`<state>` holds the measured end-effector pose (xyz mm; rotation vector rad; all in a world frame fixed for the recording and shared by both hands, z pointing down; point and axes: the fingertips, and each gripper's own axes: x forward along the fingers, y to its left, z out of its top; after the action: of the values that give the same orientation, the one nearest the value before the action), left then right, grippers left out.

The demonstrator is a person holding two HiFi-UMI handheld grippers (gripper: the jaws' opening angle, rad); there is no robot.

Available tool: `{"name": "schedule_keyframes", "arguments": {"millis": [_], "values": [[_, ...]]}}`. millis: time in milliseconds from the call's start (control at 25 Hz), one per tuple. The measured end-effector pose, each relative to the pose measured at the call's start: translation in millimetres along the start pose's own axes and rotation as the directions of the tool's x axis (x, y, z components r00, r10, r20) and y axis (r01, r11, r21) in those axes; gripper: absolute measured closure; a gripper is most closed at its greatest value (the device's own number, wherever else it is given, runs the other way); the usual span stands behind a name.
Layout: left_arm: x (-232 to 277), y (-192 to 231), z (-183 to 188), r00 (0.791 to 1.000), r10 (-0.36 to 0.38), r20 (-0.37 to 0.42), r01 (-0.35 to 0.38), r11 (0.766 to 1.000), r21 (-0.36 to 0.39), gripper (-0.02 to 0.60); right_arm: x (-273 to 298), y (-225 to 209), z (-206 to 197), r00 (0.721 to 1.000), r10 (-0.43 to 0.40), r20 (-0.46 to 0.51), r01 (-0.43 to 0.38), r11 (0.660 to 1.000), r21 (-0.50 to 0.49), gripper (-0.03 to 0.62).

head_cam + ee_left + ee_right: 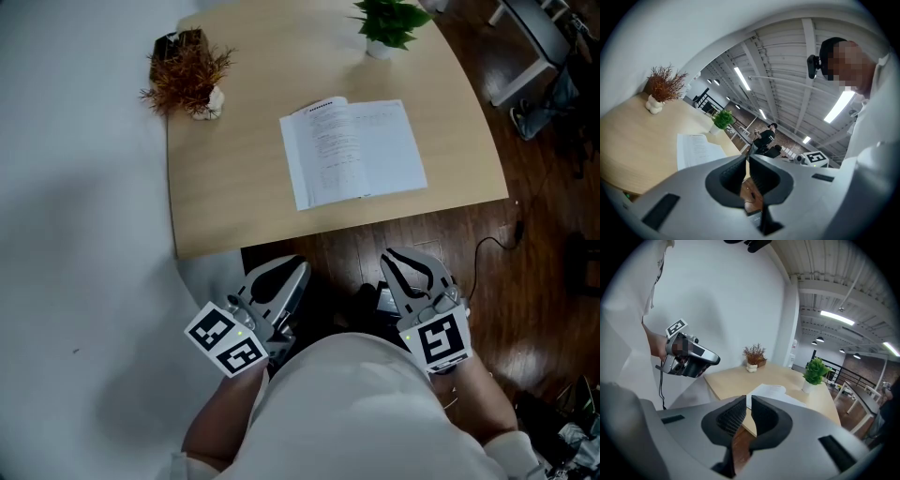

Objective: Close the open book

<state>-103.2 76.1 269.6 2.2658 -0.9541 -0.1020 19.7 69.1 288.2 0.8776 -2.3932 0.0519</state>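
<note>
Two closed, empty claws, left gripper (298, 268) and right gripper (395, 259), short of open book (352, 152): approach step; next, fold one half over.

Print covers the pages of the open book (353, 153) at upper centre, too small to read. The two marker cubes (228, 342) in the lower frame show only black-and-white squares.
</note>
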Motion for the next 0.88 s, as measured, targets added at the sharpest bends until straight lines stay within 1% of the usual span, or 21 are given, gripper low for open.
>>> {"name": "schedule_keyframes", "arguments": {"millis": [240, 360, 520, 880], "values": [[8.8, -8.9, 13.1, 1.0, -0.01, 0.022, 0.009, 1.0, 0.023, 0.581, -12.0, -25.4, 4.5, 0.998, -0.042, 0.051, 0.04, 0.998, 0.045, 0.579], [14.2, -14.8, 19.9, 0.998, 0.013, 0.056, -0.015, 1.0, 0.026, 0.581, -16.8, -38.6, 6.2, 0.998, -0.024, 0.066, 0.022, 0.999, 0.035, 0.579], [20.1, -19.1, 25.7, 0.996, 0.038, 0.08, -0.04, 0.999, 0.034, 0.581, -20.5, -49.9, 7.9, 0.997, 0.001, 0.075, -0.002, 1.0, 0.008, 0.579], [30.3, -9.1, 30.9, 0.992, 0.089, 0.091, -0.091, 0.996, 0.018, 0.583, -12.0, -63.2, 10.7, 0.997, 0.042, 0.07, -0.039, 0.998, -0.048, 0.579]]}}
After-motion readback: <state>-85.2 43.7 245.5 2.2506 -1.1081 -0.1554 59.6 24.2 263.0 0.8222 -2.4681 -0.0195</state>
